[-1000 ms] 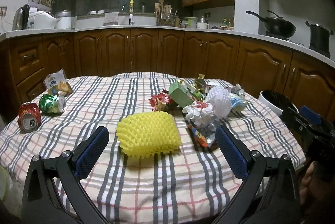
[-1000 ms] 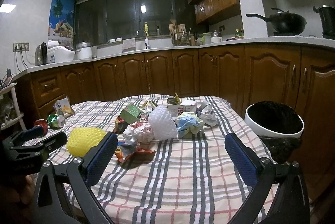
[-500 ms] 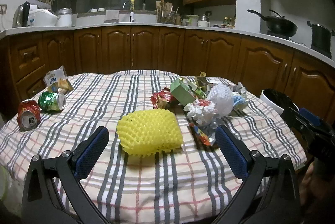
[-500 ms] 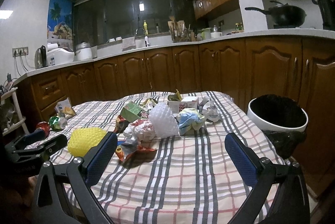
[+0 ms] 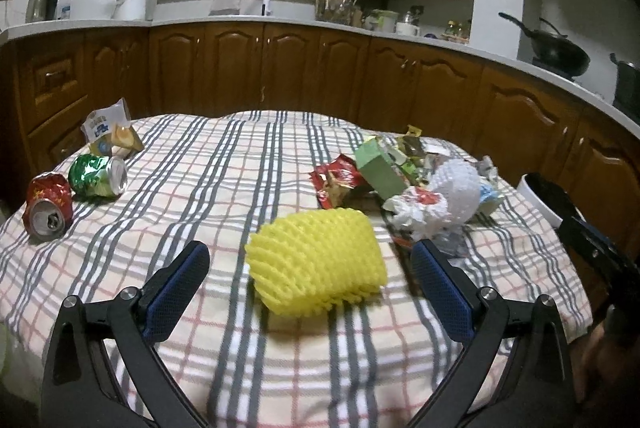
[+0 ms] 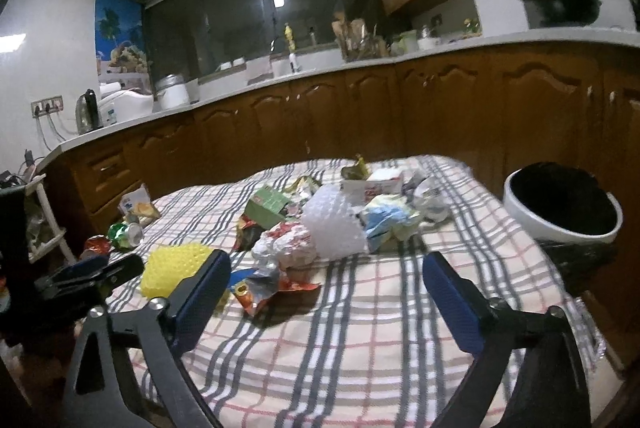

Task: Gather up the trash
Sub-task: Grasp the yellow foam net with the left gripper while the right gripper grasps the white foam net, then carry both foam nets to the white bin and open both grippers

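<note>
A yellow foam fruit net (image 5: 318, 256) lies on the plaid tablecloth (image 5: 224, 188), just ahead of and between the fingers of my open, empty left gripper (image 5: 310, 280). A heap of trash lies right of it: a white foam net (image 5: 458, 188), crumpled wrappers (image 5: 416, 212), a green carton (image 5: 378, 174). A red can (image 5: 48, 206), a green can (image 5: 98, 175) and a snack bag (image 5: 110, 134) lie at the far left. My right gripper (image 6: 326, 284) is open and empty, short of the heap (image 6: 336, 228). A white bin with a black liner (image 6: 562, 208) stands off the table's right edge.
Wooden cabinets and a worktop with a kettle (image 6: 88, 112) and a wok (image 5: 558, 54) run behind the table. The left gripper shows at the left in the right wrist view (image 6: 92, 276). A white rack (image 6: 36, 224) stands at far left.
My left gripper has moved forward, so the yellow net sits closer between its fingers. My right gripper has tilted and moved forward toward the heap; the view is blurred.
</note>
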Demonstrator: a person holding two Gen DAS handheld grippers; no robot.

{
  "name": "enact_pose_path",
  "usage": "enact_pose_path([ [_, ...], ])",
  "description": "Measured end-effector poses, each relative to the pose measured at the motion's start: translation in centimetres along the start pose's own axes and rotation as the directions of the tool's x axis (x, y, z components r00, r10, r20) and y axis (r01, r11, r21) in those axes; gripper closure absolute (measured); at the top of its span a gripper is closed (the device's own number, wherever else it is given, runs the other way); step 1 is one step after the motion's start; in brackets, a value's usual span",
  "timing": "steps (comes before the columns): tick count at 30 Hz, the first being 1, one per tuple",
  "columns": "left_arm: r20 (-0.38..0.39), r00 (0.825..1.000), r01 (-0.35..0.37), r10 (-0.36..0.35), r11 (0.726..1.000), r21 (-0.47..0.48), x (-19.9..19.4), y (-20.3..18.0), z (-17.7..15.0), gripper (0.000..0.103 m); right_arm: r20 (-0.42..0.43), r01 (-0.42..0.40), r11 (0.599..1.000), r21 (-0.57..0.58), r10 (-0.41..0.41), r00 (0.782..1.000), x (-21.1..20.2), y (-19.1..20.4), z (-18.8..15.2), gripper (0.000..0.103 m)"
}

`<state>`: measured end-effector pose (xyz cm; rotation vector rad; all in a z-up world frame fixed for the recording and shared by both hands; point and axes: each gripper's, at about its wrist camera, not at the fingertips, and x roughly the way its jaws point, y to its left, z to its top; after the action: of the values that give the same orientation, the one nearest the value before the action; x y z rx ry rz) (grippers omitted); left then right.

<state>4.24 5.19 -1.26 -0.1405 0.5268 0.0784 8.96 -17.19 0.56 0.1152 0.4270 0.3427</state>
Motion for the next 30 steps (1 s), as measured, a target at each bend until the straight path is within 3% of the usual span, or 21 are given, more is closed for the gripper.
enact_pose_path([
  [6, -0.074, 0.997, 0.009, -0.009, 1.000, -0.008, 2.8, 1.1, 0.7, 0.002, -0.065, -0.007, 0.999, 0.033, 0.009, 0.998, 3.1, -0.9, 1.1, 0.028],
  [10, -0.124, 0.991, 0.038, -0.040, 0.999, -0.015, 4.5, 1.5, 0.7, 0.003, -0.106, -0.013, 0.999, 0.051, 0.019, 0.994, 5.5, -1.4, 1.6, 0.029],
  [13, -0.151, 0.987, 0.051, -0.051, 0.999, 0.001, 5.6, 1.3, 0.8, 0.008, -0.130, -0.009, 0.999, 0.045, 0.015, 0.991, 7.1, -1.5, 1.8, 0.029],
  [16, -0.179, 0.981, 0.069, -0.067, 0.998, 0.004, 6.6, 1.1, 0.8, 0.020, -0.159, -0.011, 0.999, 0.052, 0.019, 0.987, 8.8, -1.7, 2.1, 0.033],
  [20, -0.208, 0.973, 0.098, -0.098, 0.995, -0.009, 7.5, 1.3, 0.8, 0.047, -0.194, -0.006, 0.999, 0.041, 0.014, 0.981, 11.0, -1.8, 2.4, 0.041],
  [22, -0.213, 0.971, 0.109, -0.107, 0.994, -0.005, 7.6, 1.3, 0.8, 0.062, -0.213, -0.003, 0.999, 0.034, 0.011, 0.977, 12.0, -1.8, 2.3, 0.051],
  [24, -0.212, 0.970, 0.120, -0.118, 0.993, -0.005, 7.6, 1.3, 1.0, 0.079, -0.235, -0.007, 0.999, 0.033, 0.015, 0.972, 12.9, -1.8, 2.2, 0.078],
  [26, -0.198, 0.971, 0.133, -0.133, 0.991, -0.011, 7.3, 1.3, 1.4, 0.081, -0.250, -0.010, 0.999, 0.036, 0.019, 0.968, 13.4, -2.0, 2.0, 0.094],
  [30, -0.147, 0.976, 0.160, -0.159, 0.987, -0.011, 6.2, 0.9, 2.9, 0.082, -0.217, -0.034, 0.999, 0.030, 0.040, 0.975, 12.2, -2.0, 2.4, 0.096],
])
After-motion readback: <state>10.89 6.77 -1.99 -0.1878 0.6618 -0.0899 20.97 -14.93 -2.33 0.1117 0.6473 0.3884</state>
